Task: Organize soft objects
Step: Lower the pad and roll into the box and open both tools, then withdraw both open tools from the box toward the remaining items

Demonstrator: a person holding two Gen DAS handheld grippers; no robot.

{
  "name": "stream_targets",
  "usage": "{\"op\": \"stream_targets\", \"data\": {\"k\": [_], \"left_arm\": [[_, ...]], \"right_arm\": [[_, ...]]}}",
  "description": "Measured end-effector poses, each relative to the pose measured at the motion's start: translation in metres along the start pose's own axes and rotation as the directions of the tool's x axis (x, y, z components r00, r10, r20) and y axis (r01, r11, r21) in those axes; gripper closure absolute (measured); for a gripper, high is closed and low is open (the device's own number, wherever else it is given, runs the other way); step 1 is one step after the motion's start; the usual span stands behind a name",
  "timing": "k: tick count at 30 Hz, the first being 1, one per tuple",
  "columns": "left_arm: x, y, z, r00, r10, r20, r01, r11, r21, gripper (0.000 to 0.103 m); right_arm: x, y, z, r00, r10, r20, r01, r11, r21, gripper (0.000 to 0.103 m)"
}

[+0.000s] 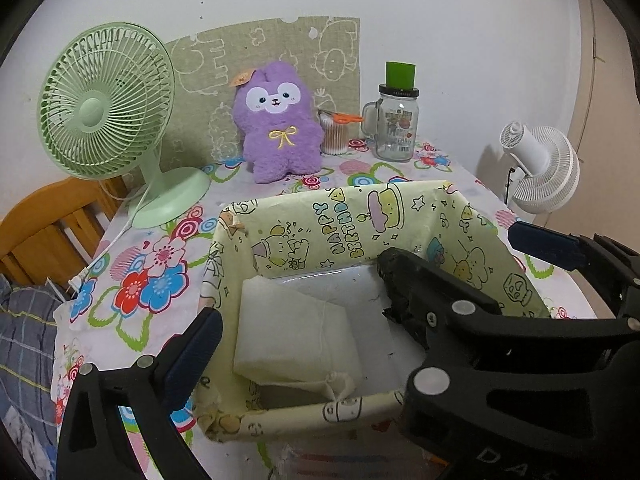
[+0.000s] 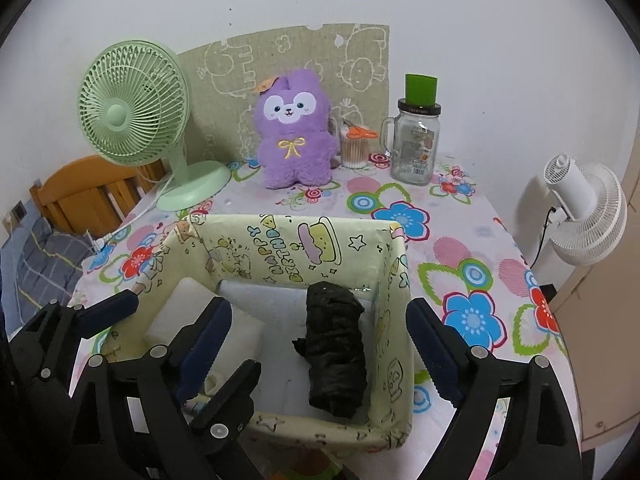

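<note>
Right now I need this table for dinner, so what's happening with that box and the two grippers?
A person is sorting soft things into the birthday-print box. A white folded cloth lies on its left side and a black rolled bundle on its right. The left gripper and right gripper hover over the box, jaws open, holding nothing. The purple plush bunny sits outside, at the table's back.

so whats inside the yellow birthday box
A folded white cloth pouch lies on the left and a rolled black fabric bundle on the right. Anything beneath them is covered.
</note>
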State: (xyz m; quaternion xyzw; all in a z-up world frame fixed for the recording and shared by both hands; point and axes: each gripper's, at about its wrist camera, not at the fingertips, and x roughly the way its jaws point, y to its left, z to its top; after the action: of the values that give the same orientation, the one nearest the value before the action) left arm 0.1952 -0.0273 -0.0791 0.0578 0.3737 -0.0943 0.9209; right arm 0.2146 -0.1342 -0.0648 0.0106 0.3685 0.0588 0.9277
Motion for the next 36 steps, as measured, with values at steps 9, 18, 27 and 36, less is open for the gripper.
{"op": "stream_targets", "data": {"k": [9,18,27,36], "left_arm": [[-0.019,-0.003,-0.005,1.000,0.005,0.028,-0.005,1.000,-0.002,0.000],[-0.038,-0.006,-0.011,0.998,0.010,0.056,-0.010,1.000,-0.006,0.000],[-0.053,-0.008,-0.016,0.996,0.013,0.084,-0.012,1.000,-0.007,0.000],[-0.071,-0.011,-0.023,0.993,0.017,0.113,-0.016,1.000,-0.006,0.000]], "right_arm": [[-0.019,0.003,-0.009,1.000,-0.002,0.022,0.002,1.000,-0.004,0.012],[-0.038,0.006,-0.015,0.999,-0.005,0.045,0.005,1.000,-0.004,0.011],[-0.053,0.007,-0.021,0.998,-0.014,0.056,0.013,1.000,0.008,0.010],[-0.071,0.008,-0.028,0.996,-0.027,0.084,0.026,1.000,0.010,0.010]]}}
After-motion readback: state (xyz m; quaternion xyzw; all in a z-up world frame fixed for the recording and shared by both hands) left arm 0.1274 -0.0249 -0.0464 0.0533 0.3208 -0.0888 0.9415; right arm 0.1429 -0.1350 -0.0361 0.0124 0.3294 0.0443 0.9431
